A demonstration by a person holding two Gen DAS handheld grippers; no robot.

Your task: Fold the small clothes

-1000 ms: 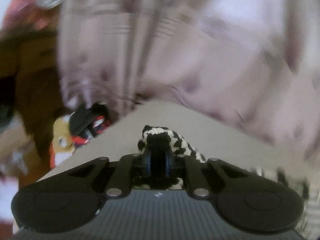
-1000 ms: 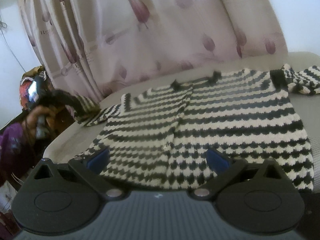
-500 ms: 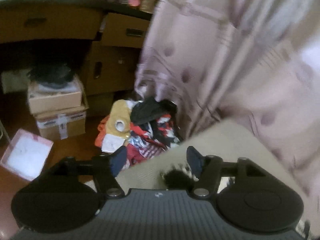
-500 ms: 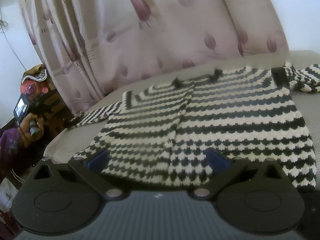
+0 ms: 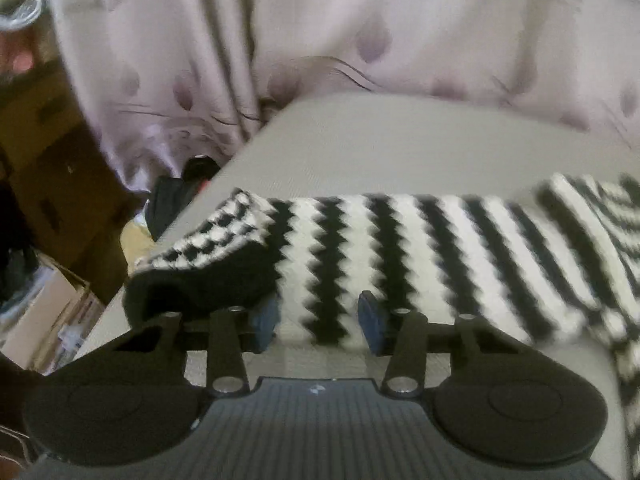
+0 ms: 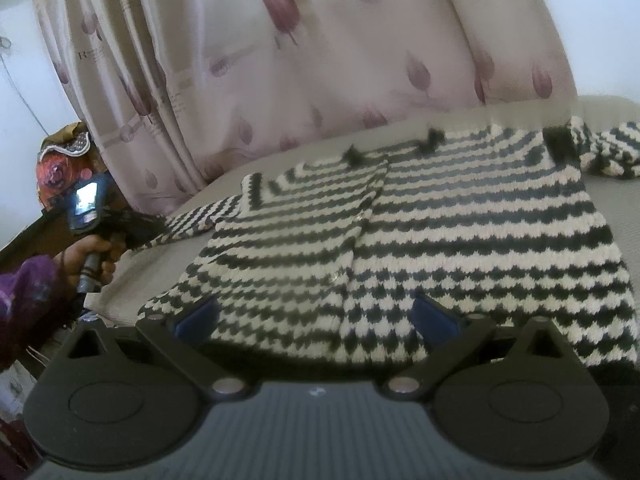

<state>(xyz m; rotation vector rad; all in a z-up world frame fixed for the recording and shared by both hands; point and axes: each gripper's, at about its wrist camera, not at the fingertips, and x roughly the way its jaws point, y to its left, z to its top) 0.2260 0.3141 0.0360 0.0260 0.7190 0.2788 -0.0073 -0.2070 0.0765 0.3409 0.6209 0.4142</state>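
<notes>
A black-and-white striped knit cardigan (image 6: pixel 460 236) lies spread flat on a grey cushioned surface (image 6: pixel 312 152). Its left sleeve (image 5: pixel 420 252) stretches toward the surface's left edge, with the black cuff (image 5: pixel 200 284) folded over at the end. My left gripper (image 5: pixel 318 322) is open just above the sleeve near the cuff, holding nothing. It also shows in the right wrist view (image 6: pixel 116 228), held by a hand at the sleeve end. My right gripper (image 6: pixel 316 316) is open over the cardigan's bottom hem, holding nothing. The right sleeve (image 6: pixel 608 148) lies bunched at the far right.
A pink curtain with a tulip print (image 6: pixel 304 48) hangs behind the surface. Left of the surface's edge are brown furniture (image 5: pixel 48 168), cardboard boxes (image 5: pixel 52 320) and dark clothes on the floor (image 5: pixel 176 196).
My left gripper let go of the sleeve cuff, swung away toward the floor, then came back over the sleeve, now open. The sleeve lies flat. My right gripper has barely moved.
</notes>
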